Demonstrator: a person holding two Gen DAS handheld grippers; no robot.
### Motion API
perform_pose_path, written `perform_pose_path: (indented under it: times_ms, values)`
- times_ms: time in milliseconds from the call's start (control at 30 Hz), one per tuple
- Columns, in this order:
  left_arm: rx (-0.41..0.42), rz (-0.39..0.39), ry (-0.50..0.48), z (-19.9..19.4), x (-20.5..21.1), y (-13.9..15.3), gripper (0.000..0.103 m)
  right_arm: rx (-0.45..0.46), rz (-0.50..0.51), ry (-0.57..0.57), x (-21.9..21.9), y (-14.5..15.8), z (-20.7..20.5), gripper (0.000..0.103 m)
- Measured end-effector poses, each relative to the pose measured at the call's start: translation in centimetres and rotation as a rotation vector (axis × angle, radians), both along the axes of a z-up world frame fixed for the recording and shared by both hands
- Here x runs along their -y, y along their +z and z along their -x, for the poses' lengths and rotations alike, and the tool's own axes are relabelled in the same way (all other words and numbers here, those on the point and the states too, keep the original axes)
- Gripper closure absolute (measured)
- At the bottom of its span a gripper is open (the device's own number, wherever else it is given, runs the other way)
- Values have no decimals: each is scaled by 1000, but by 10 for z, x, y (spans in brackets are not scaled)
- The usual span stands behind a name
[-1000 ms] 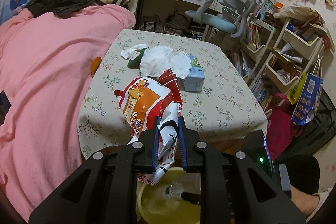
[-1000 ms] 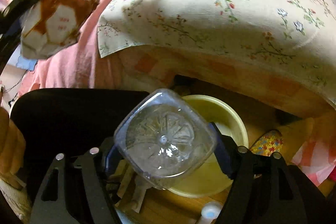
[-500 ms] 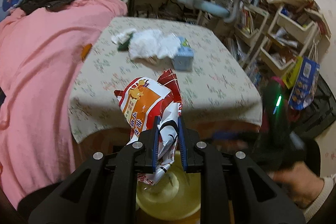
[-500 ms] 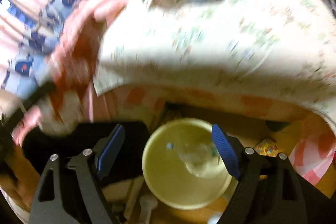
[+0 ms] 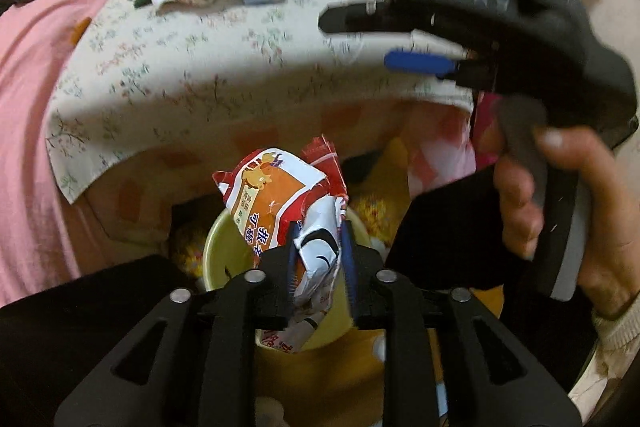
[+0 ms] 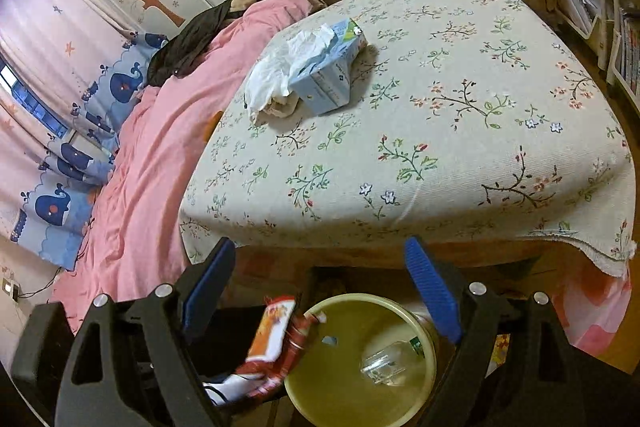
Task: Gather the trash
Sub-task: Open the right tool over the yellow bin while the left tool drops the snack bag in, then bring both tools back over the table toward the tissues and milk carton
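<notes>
Bedroom clutter surrounds a desk point(image 6: 460, 131) draped in a floral cloth, with a pink bedspread point(image 6: 160, 155) at its left. On the desk lie crumpled white tissues point(image 6: 276, 71) against a blue tissue box point(image 6: 332, 75). Below its near edge stands a yellow bin point(image 6: 360, 359) holding a clear plastic bottle point(image 6: 390, 363). The left gripper point(image 5: 320, 263) hangs over the bin; its jaws, which have just been opening, are still around an orange-and-red snack bag point(image 5: 280, 203). The right gripper point(image 6: 320, 291) (empty) has jaws spread wide.
</notes>
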State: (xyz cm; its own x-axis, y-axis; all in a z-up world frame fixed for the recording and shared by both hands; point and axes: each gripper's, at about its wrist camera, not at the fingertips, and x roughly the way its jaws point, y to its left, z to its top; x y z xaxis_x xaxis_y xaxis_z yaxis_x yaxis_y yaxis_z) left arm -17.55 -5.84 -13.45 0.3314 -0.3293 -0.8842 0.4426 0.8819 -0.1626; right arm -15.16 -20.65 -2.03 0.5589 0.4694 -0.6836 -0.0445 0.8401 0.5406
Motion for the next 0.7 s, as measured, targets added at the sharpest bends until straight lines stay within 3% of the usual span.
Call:
perform_pose_path:
  times_ms: [33,100,200,300,500,700]
  values:
    - [3,-8,3,0,0,0,77,3,0,-2,0,1,2,19]
    - [34,-19,24,-1,-3,4,63,17,-1,-10,1,3,2,19]
    - [125,-26,93,-6,-13,20,46,41,11,-27,6,7,5,18]
    - [230,-31,193,-10,-28,38,37,65,32,-40,8,11,6,17]
    - [394,-49,359,-26,-54,72,26,132,85,-41,2,20,7,16]
    - [474,-46,446,-35,-70,92,21,207,135,-37,-6,28,10,15]
